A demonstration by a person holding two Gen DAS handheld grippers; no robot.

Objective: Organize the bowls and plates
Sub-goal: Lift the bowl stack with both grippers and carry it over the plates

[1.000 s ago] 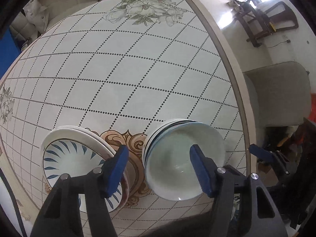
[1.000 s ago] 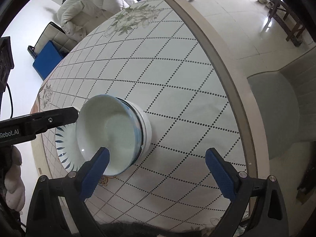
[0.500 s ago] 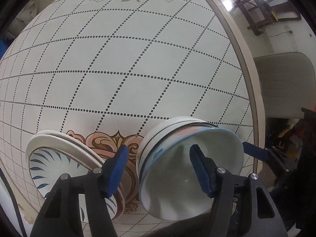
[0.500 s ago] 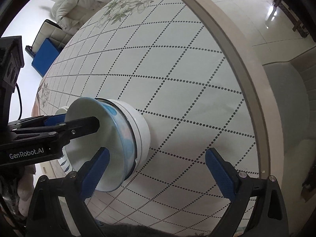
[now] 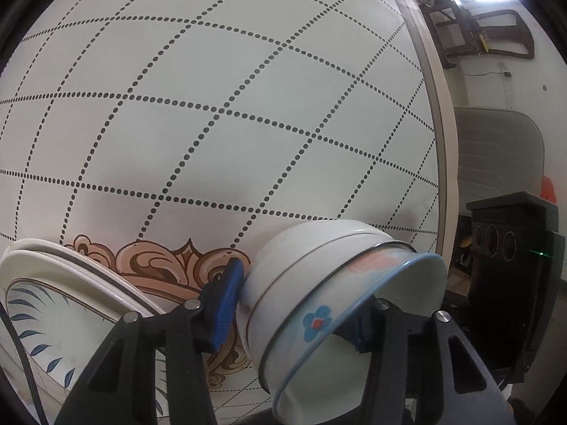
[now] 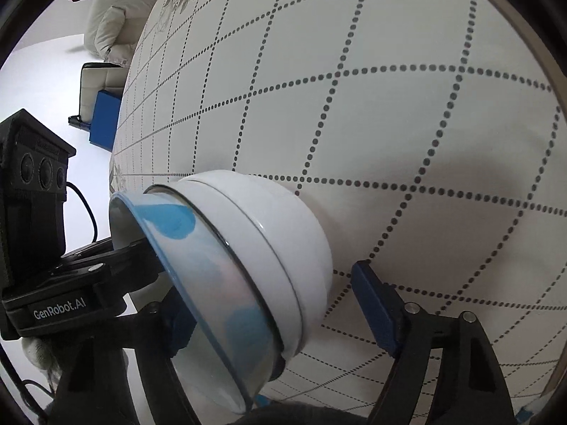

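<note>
A stack of nested bowls (image 5: 312,294), white ones under a top bowl with a blue rim and blue flower, stands on the table. My left gripper (image 5: 290,308) straddles its left wall, one finger outside, one inside the top bowl; jaws still apart. My right gripper (image 6: 280,315) straddles the right wall of the same bowl stack (image 6: 255,258), one finger inside and one outside, open. A stack of plates (image 5: 53,304) with blue leaf pattern lies left of the bowls.
The round table (image 5: 212,106) has a dotted diamond pattern and a brown ornament. Its edge runs at the right, with a grey chair (image 5: 496,163) beyond. A cushioned seat and blue box (image 6: 104,124) stand past the far side.
Both grippers have dropped low and moved in onto the bowl stack, each now with one finger inside the top bowl and one outside. The bowls look much larger.
</note>
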